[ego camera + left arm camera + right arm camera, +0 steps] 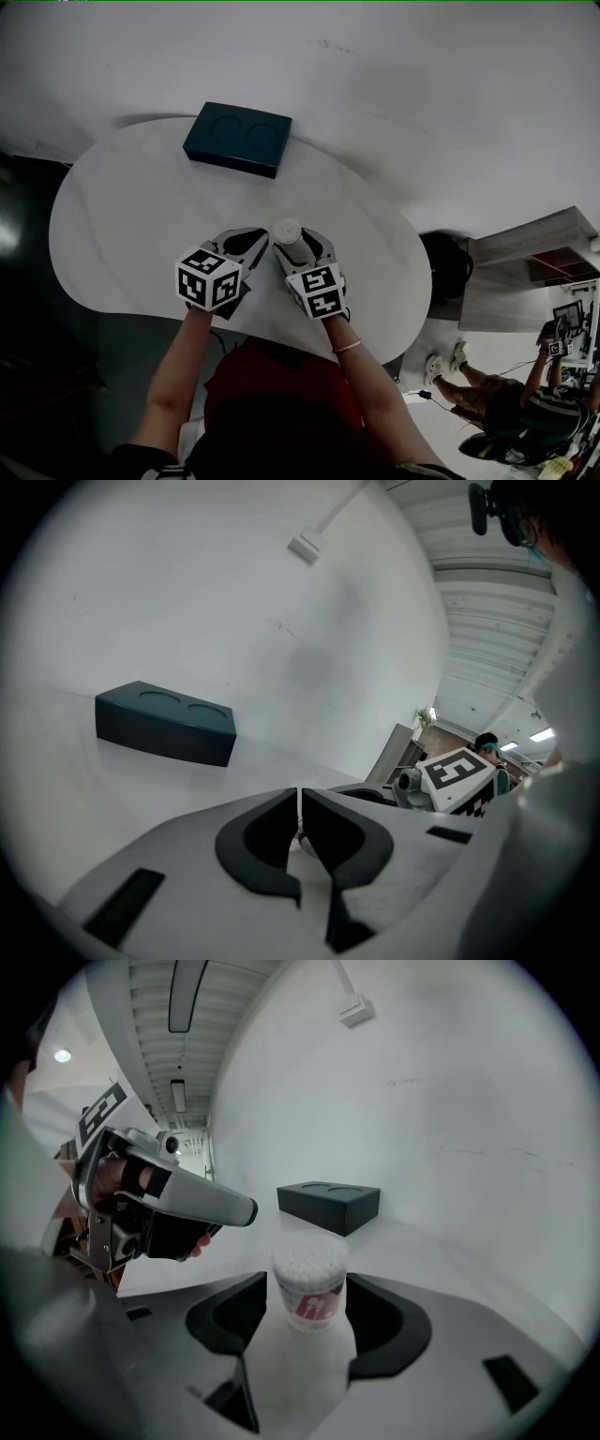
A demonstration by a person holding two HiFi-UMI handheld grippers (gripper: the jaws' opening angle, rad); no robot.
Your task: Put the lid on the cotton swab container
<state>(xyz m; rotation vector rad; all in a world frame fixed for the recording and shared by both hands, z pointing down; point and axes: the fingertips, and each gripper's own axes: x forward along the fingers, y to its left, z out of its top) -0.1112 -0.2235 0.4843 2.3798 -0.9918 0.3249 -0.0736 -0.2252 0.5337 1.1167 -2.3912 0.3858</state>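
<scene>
The cotton swab container (288, 230) is a small clear tub, full of white swabs, with a red label (309, 1305). It stands upright on the white table (131, 216) between the jaws of my right gripper (307, 1283), with a gap on each side. That gripper (293, 242) is open. My left gripper (260, 236) is just left of the container, its tip (249, 1211) a little apart from it. Its jaws (300, 803) are pressed together on a thin pale sliver, apparently the clear lid (301, 839), seen edge-on and mostly hidden.
A dark teal box (237, 139) with two round recesses lies at the back of the table, against the white wall (422, 84). The table's front edge (281, 342) is just under my hands. Another person (525, 403) is on the floor at the far right.
</scene>
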